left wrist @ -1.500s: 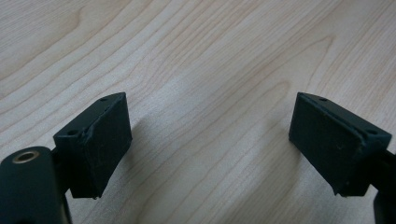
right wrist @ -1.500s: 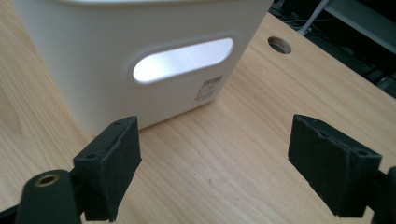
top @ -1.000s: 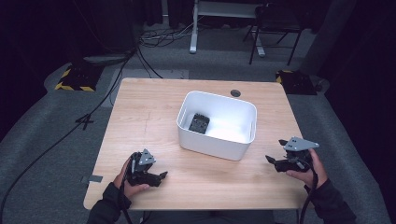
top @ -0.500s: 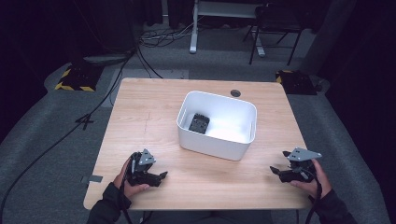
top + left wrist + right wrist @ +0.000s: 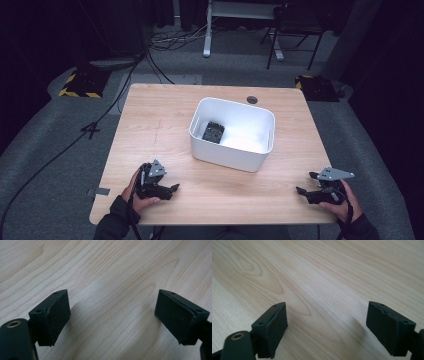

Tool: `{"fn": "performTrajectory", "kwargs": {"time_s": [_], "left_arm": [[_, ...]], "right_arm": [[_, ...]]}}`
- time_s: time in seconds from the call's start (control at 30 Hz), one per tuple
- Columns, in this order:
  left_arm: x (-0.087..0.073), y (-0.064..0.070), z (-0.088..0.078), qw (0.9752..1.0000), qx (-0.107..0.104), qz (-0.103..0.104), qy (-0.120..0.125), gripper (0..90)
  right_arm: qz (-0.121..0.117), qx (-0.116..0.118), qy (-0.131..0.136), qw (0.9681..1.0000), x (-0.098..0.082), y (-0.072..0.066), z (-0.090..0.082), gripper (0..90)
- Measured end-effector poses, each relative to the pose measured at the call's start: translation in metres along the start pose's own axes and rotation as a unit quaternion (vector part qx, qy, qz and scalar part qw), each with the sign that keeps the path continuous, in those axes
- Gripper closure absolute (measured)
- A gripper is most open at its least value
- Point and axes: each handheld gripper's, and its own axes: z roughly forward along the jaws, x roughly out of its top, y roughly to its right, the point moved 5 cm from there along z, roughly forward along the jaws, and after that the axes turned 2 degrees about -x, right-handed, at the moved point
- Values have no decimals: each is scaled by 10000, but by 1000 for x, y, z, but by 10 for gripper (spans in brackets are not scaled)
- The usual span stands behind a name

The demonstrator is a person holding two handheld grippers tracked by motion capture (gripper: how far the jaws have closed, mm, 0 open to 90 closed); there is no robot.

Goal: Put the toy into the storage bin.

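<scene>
Both claws are down low at the near edge of the desk [image 5: 165, 125], and both are empty: the left claw [image 5: 172, 189] sits near the near-left corner with its jaws spread wide over bare wood, and the right claw [image 5: 302, 191] hangs by the near-right corner, jaws parted too, nothing between them. In each gripper view, just wood grain past the black pads [image 5: 53, 315] and [image 5: 272, 327]. This looks like a parked pose, hands well apart and clear of the work. The thing in play, a small dark object [image 5: 213, 132], lies on the floor of the white bin [image 5: 225, 157], towards its left wall; too small to say what it is. The bin stands mid-desk, slightly right of centre, well apart from both claws. Its walls are the obstacle: any reach for that object has to come over the rim and down. A round cable hole [image 5: 252, 100] sits near the far edge behind the bin.
</scene>
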Motion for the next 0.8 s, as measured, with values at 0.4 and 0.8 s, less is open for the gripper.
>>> {"fn": "performTrajectory", "kwargs": {"time_s": [0.4,0.8], "left_arm": [[0,0,0,10000,-17,-8,2,131],[0,0,0,10000,3,-3,-2,129]], "right_arm": [[334,52,170,9993,-11,6,-4,161],[379,20,177,9991,-10,6,-4,163]]}}
